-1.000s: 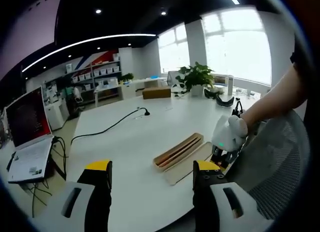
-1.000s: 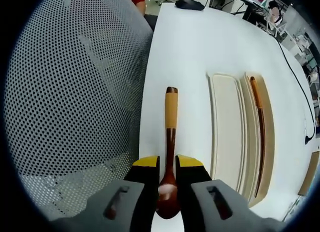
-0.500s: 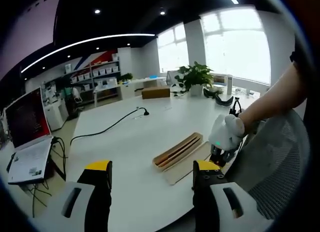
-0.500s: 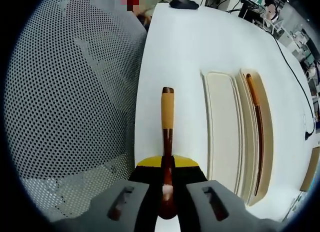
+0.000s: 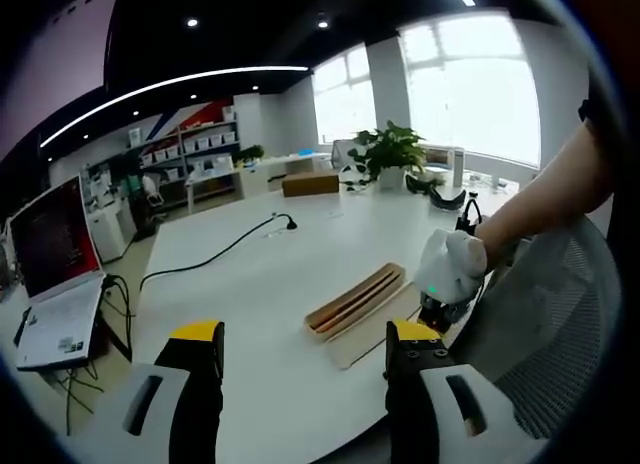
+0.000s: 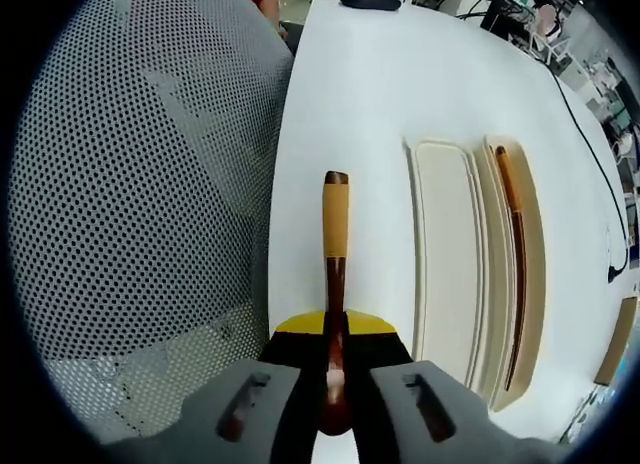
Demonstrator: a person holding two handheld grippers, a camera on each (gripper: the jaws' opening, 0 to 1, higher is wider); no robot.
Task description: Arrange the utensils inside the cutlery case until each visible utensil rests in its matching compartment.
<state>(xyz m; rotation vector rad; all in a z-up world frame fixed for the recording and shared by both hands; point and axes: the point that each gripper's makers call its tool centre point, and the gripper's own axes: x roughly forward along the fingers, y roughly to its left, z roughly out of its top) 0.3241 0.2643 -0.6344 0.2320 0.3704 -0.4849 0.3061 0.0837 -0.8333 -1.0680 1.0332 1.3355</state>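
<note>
In the right gripper view my right gripper is shut on a dark wooden spoon whose tan-wrapped handle points away over the white table. To its right lies the wooden cutlery case with a pair of chopsticks in its far slot; a pale lid lies beside it. In the left gripper view my left gripper hangs open above the table's near edge. The case lies ahead on the right. The right gripper, held by a gloved hand, is beside it.
A mesh chair back fills the left of the right gripper view, close to the table edge. In the left gripper view a black cable crosses the table, a laptop stands at the left, and a potted plant and cardboard box stand far back.
The right gripper has shut on the spoon, which earlier lay between open jaws. The left gripper has stayed put.
</note>
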